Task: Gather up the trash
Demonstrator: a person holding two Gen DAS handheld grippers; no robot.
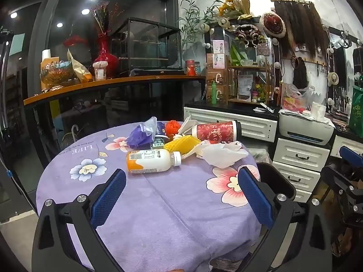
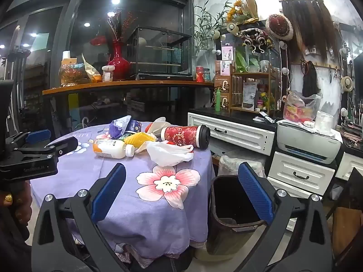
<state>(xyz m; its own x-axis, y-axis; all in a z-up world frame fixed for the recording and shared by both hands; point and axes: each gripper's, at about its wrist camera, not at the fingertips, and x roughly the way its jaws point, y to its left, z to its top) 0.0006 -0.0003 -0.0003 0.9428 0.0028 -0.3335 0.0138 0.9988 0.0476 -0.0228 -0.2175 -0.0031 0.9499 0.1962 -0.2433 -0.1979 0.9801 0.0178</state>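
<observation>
Trash lies in a heap at the far side of a round table with a purple flowered cloth [image 1: 158, 204]: a white and orange bottle [image 1: 152, 161] on its side, a crumpled white plastic bag [image 1: 221, 154], a yellow foam net [image 1: 181, 144], a red paper cup [image 1: 215, 132] lying down, a purple wrapper [image 1: 140, 133]. My left gripper [image 1: 181, 188] hovers open over the near cloth, short of the bottle. My right gripper [image 2: 181, 185] is open too, at the table's right edge, above a dark bin [image 2: 229, 208]. In the right wrist view the bottle [image 2: 111, 148] and bag [image 2: 168, 153] lie ahead.
The dark bin stands on the floor right of the table. White drawers [image 2: 299, 174] and a printer [image 2: 308, 142] are behind it. A wooden counter [image 1: 109, 83] with a red vase and glass case runs along the back. The left gripper's body [image 2: 29, 156] shows at the right wrist view's left edge.
</observation>
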